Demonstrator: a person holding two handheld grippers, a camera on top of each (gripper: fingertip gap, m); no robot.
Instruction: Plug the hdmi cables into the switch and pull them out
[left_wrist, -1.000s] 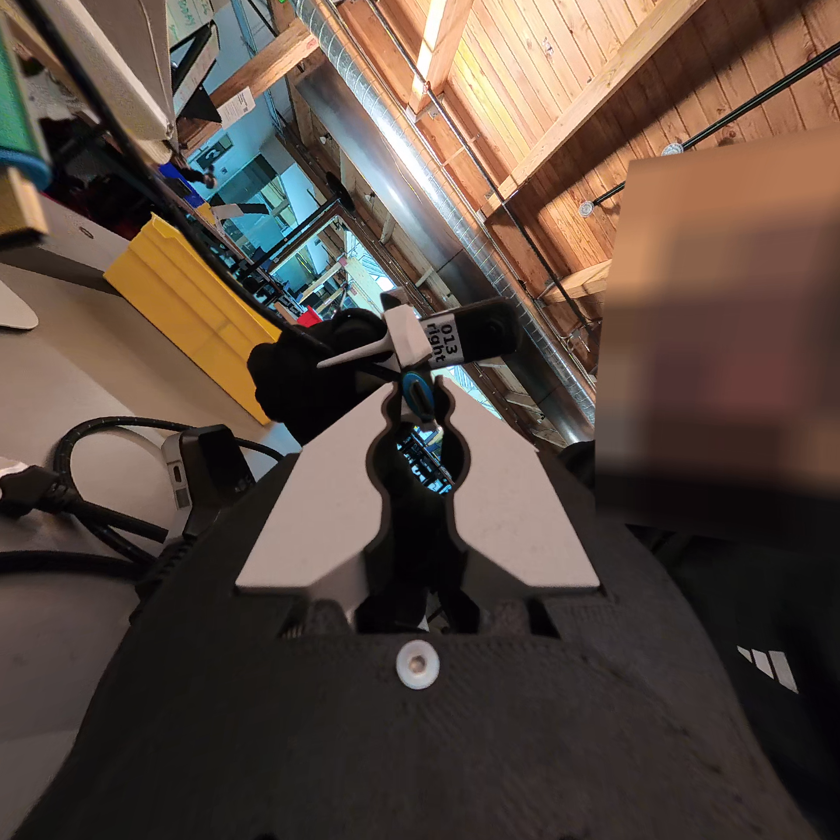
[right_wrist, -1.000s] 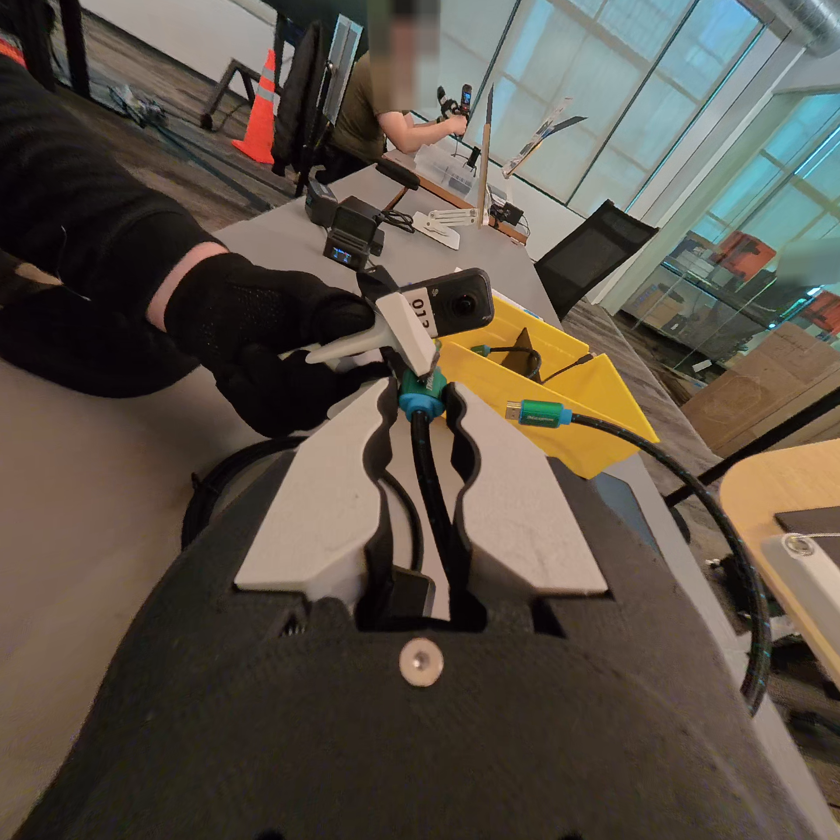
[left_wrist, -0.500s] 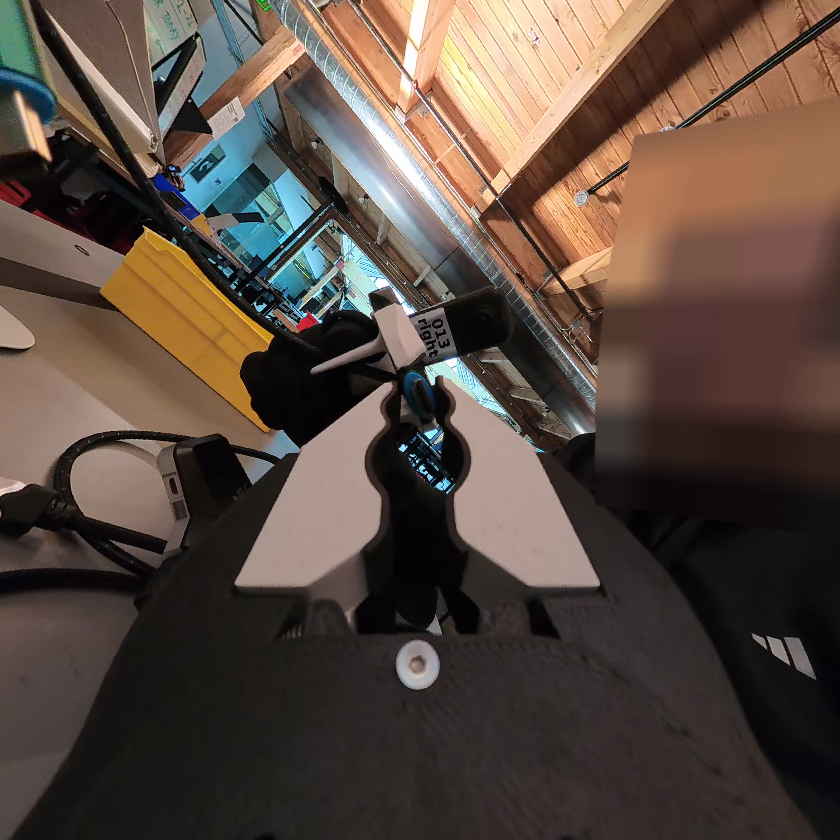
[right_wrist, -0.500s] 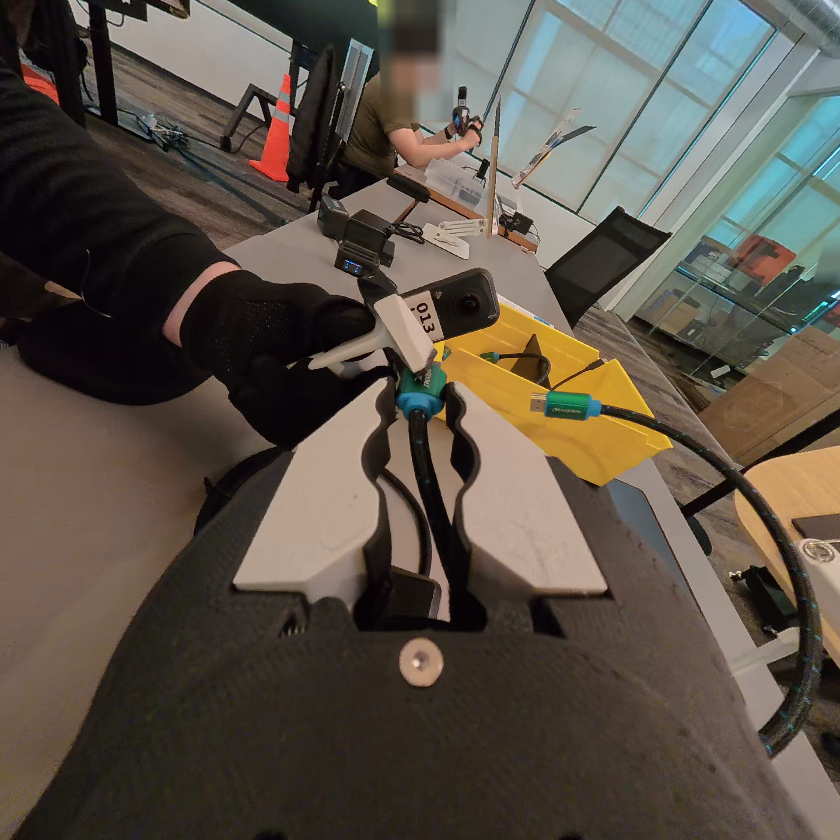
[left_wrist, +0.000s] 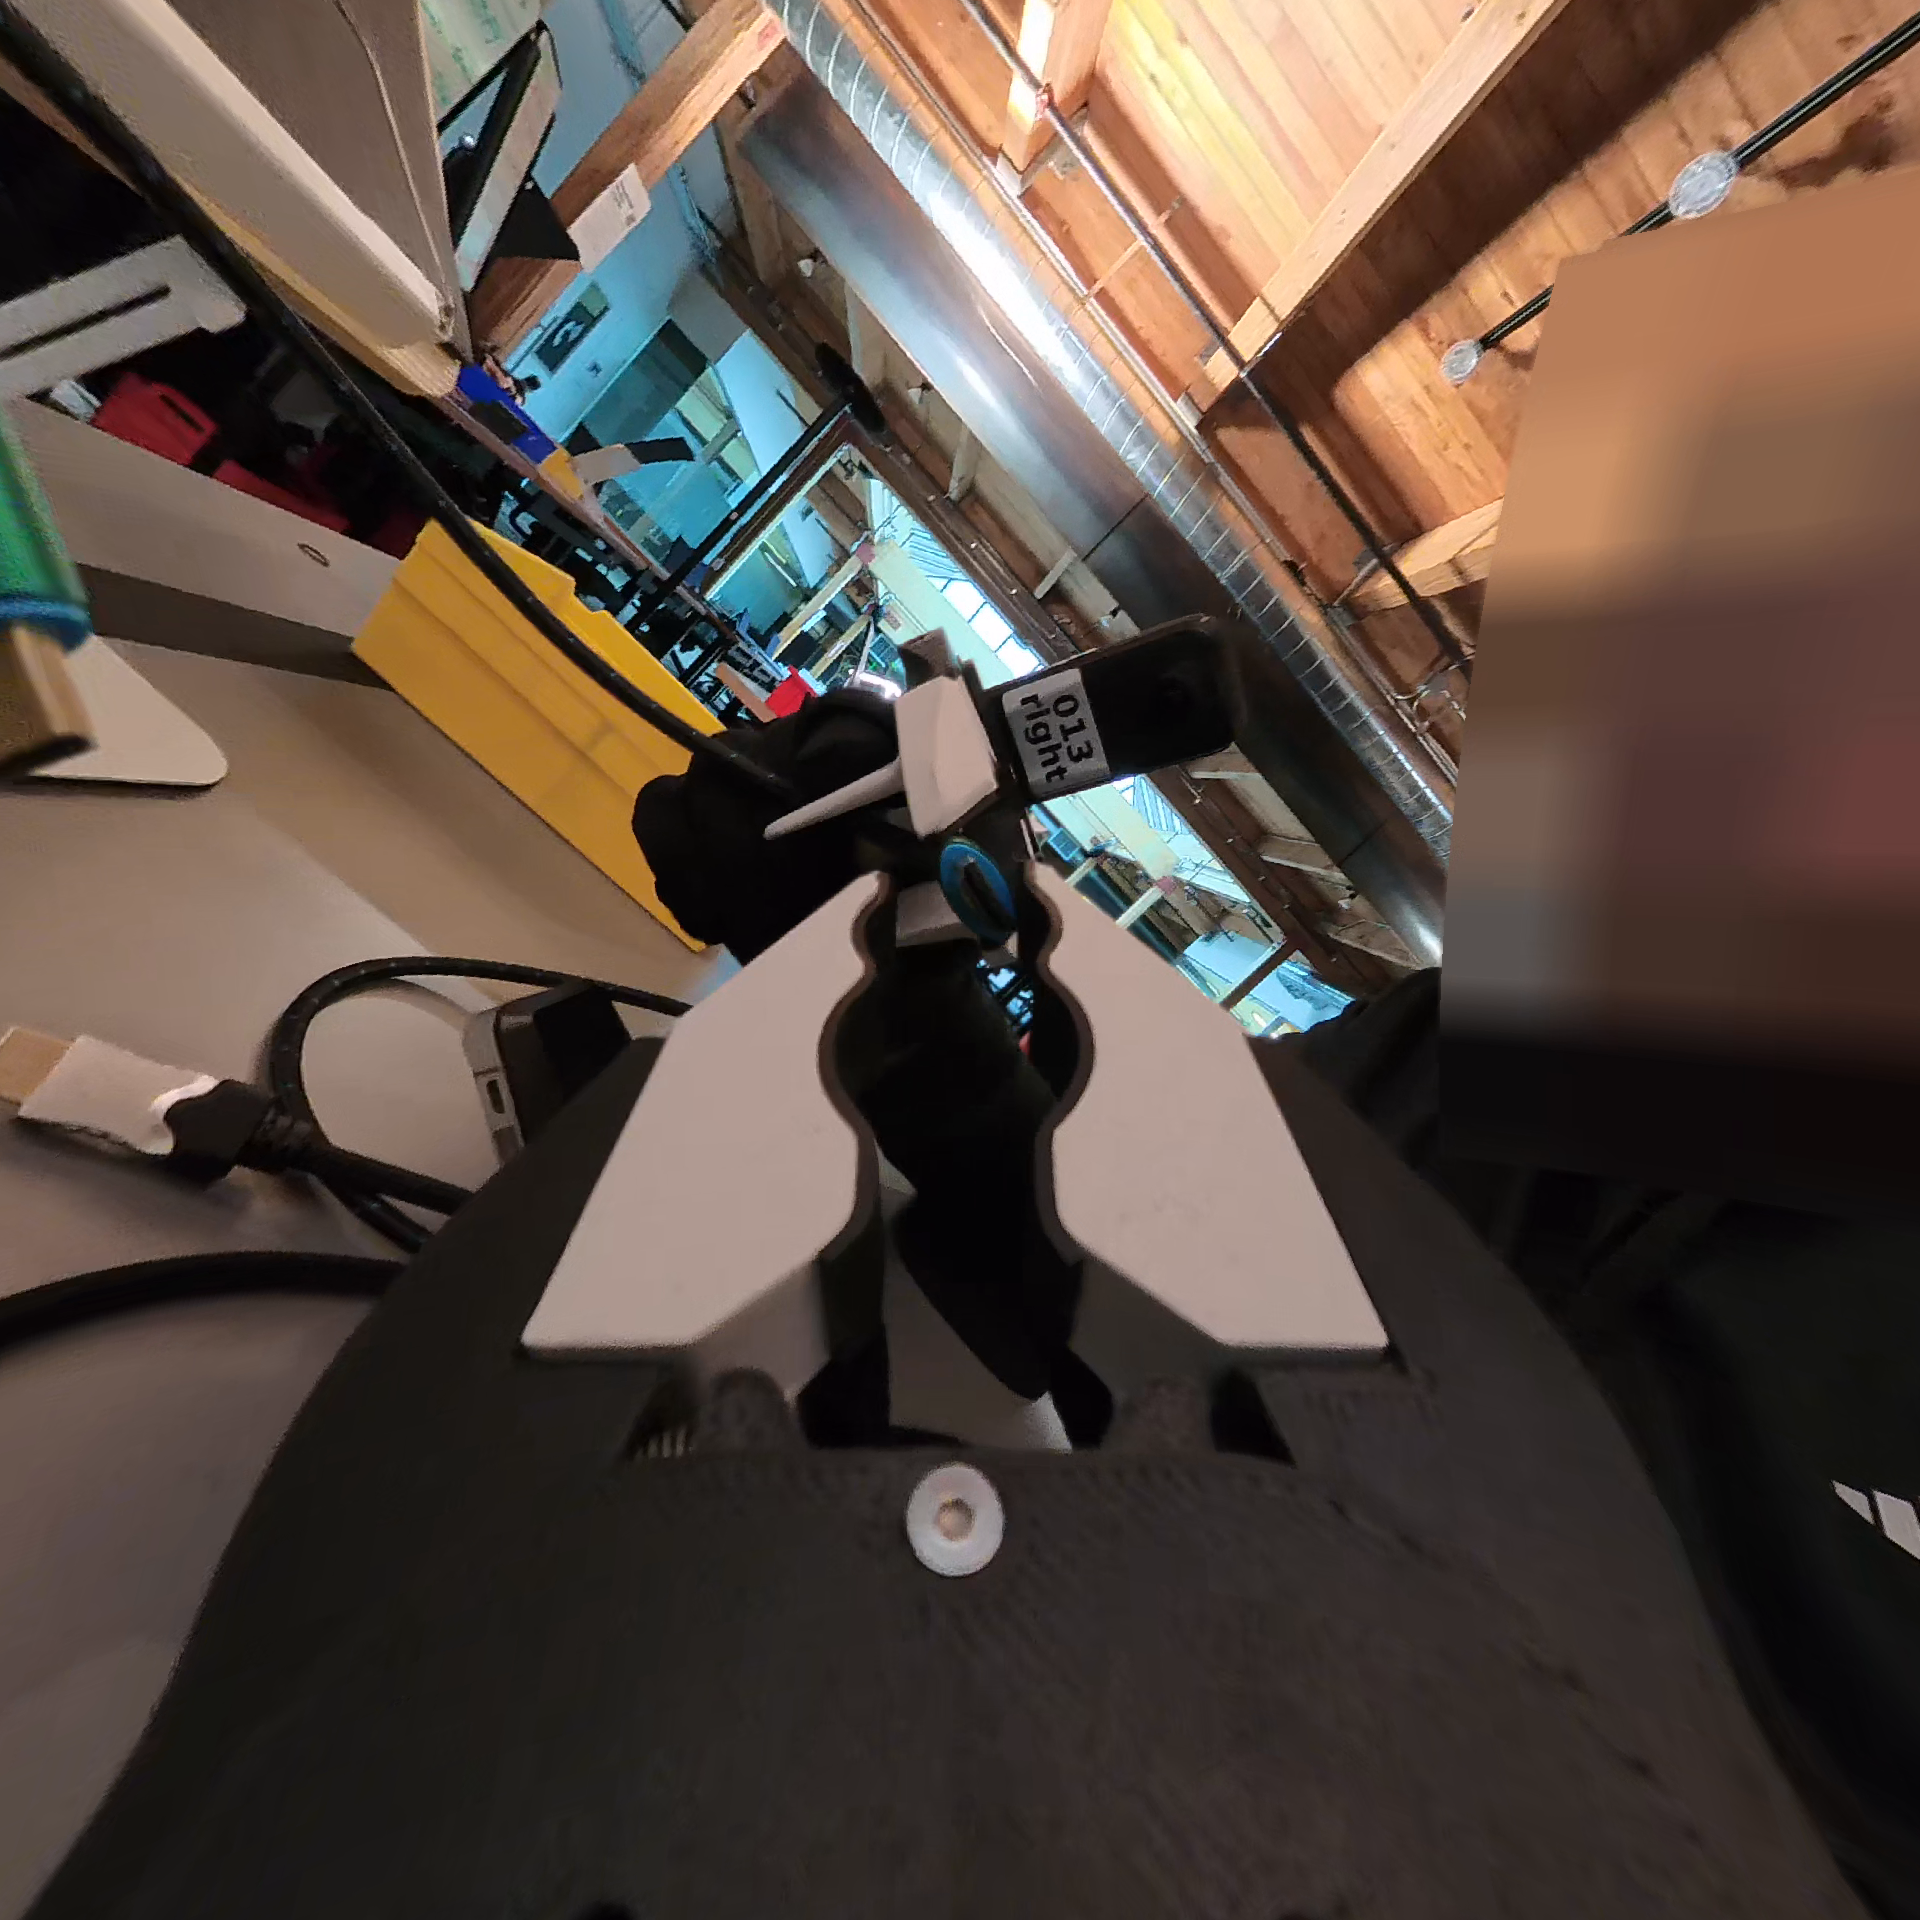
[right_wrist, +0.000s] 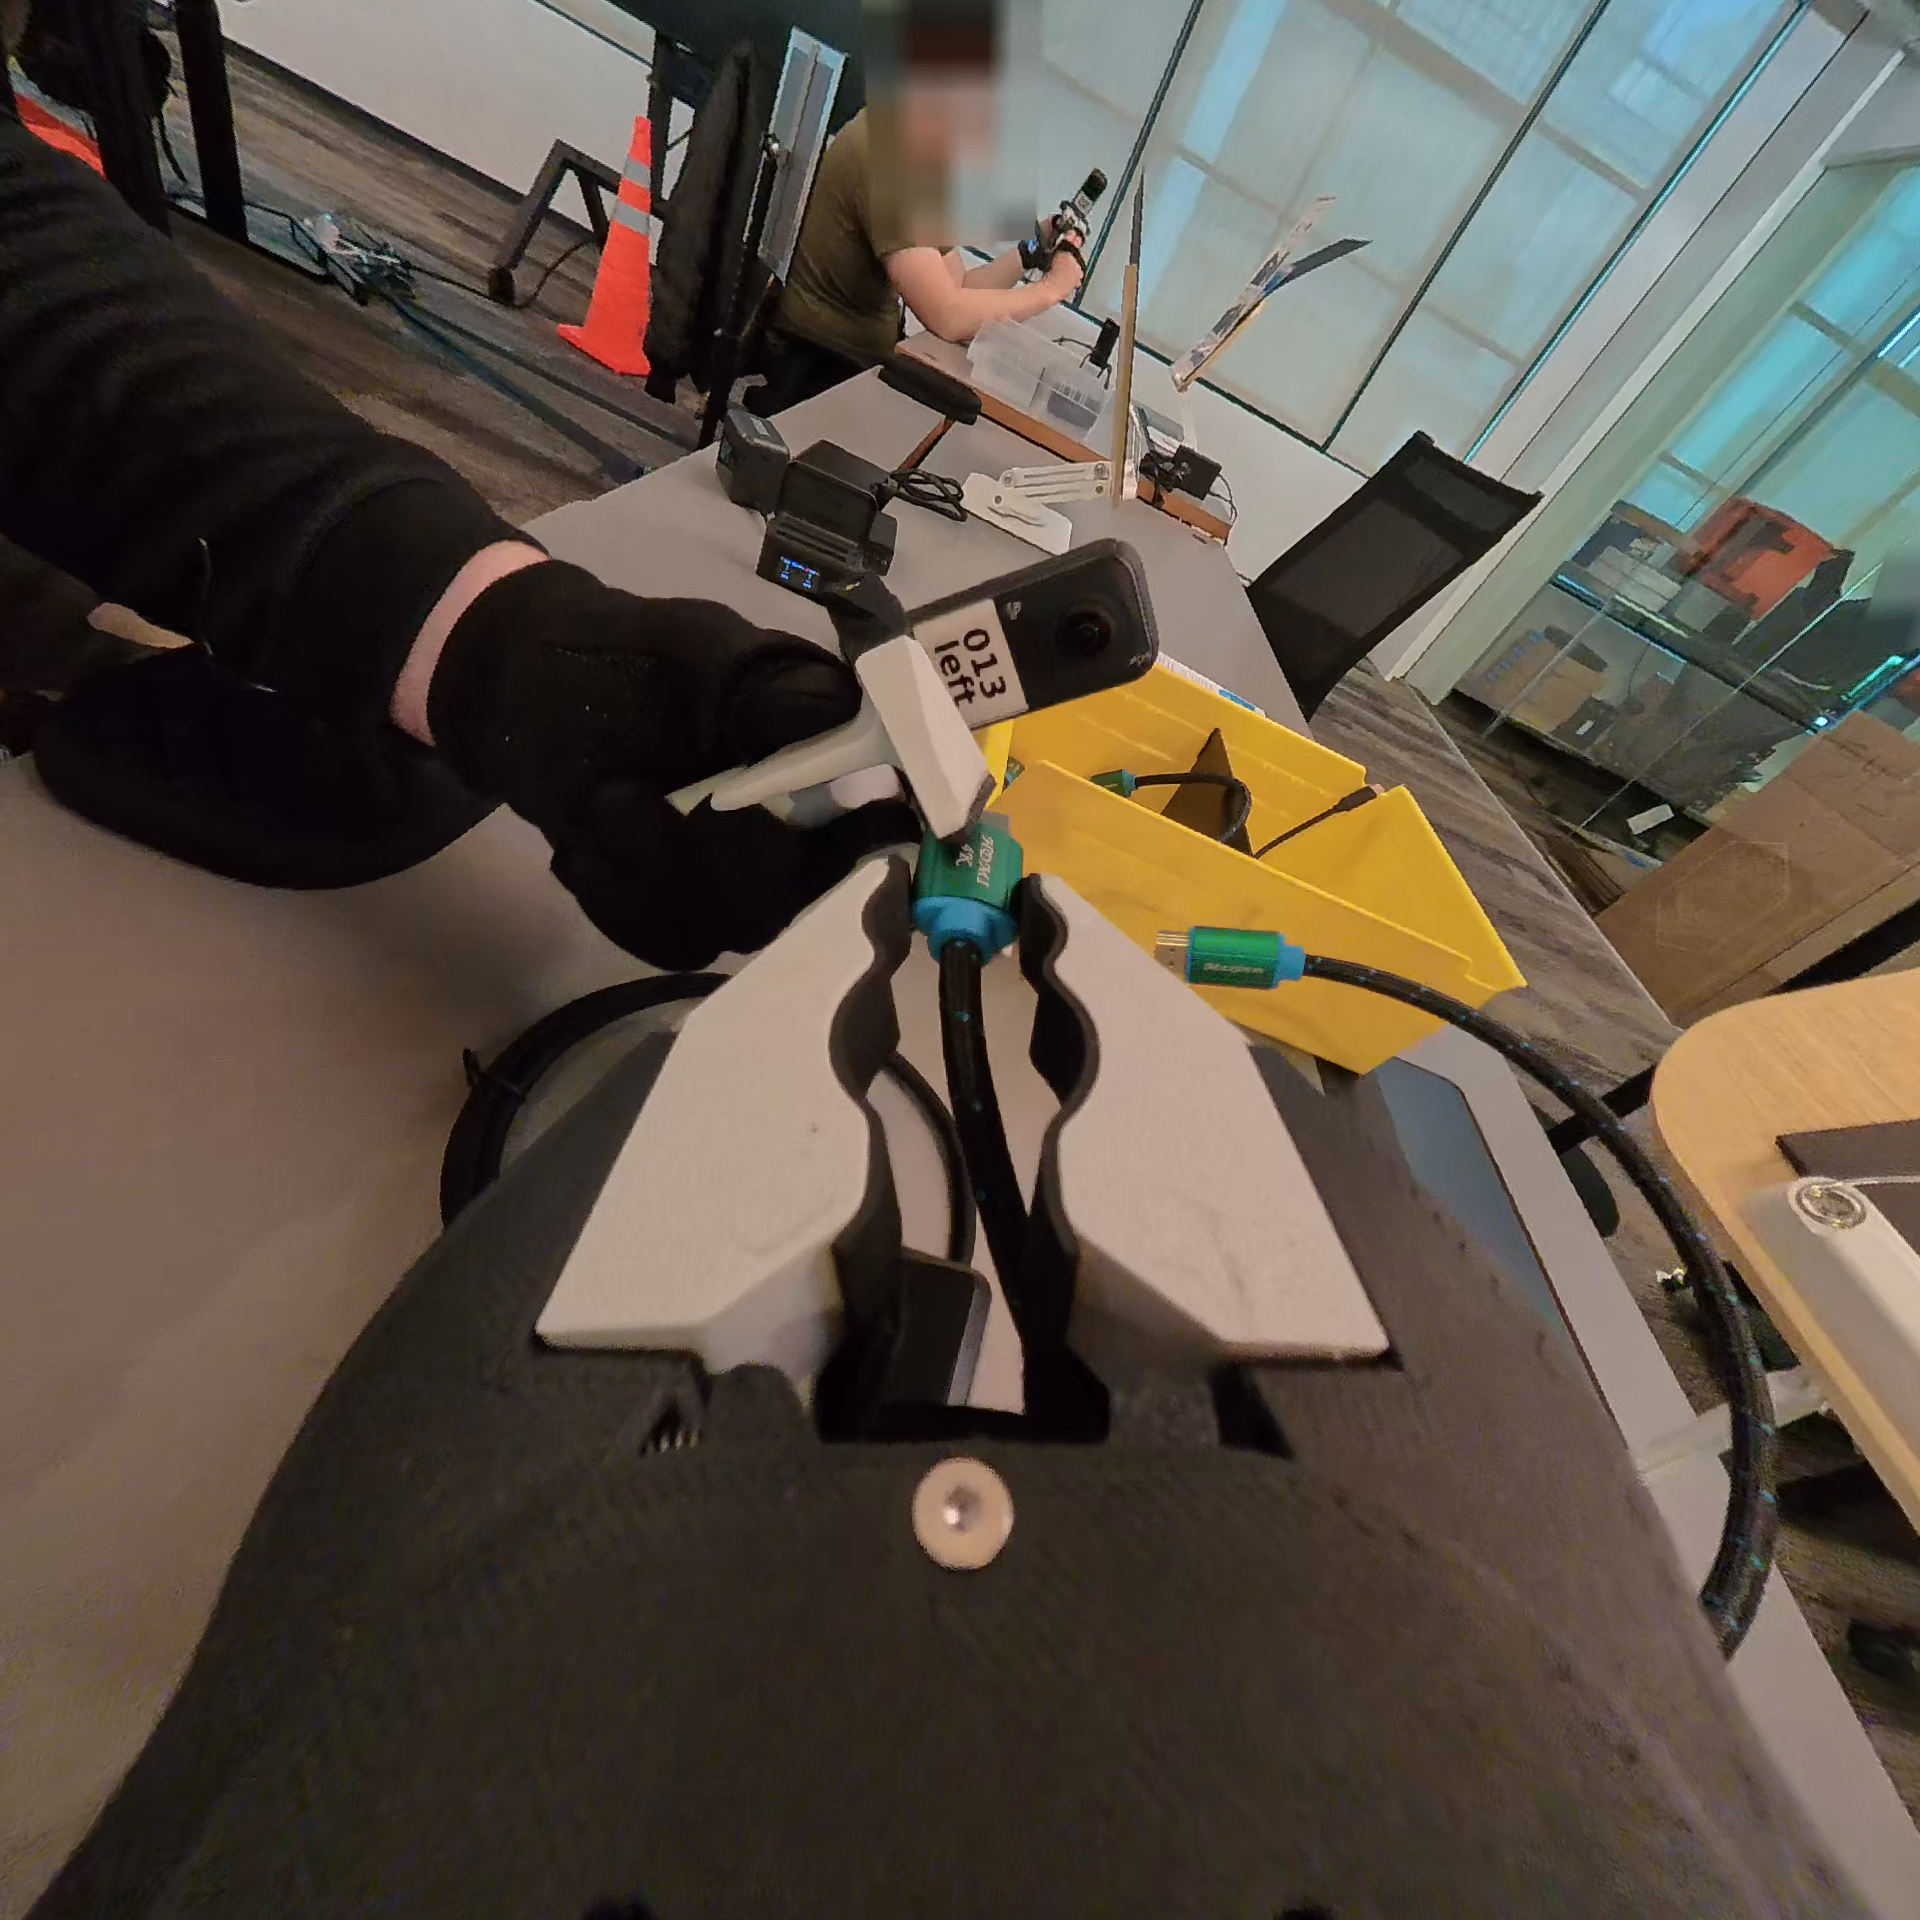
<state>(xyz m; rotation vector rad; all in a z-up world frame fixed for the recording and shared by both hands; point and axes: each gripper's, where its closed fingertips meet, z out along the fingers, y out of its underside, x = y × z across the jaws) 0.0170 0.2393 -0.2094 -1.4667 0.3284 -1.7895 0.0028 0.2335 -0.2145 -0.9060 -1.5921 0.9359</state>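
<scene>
change: hardly any; for the last second both grippers have stayed nose to nose, and only the left view has swung, baring more of the white-sleeved plug (left_wrist: 94, 1081).
right gripper (right_wrist: 966, 894): fingers narrow, pinching the green plug (right_wrist: 961, 868) at its blue collar.
left gripper (left_wrist: 956, 894): narrow, tips at that plug; whether it grips, cannot tell.
switch (left_wrist: 514, 1060): on the table, beside the left gripper.
task: looks like a mid-air regrip; insertion not begun.
</scene>
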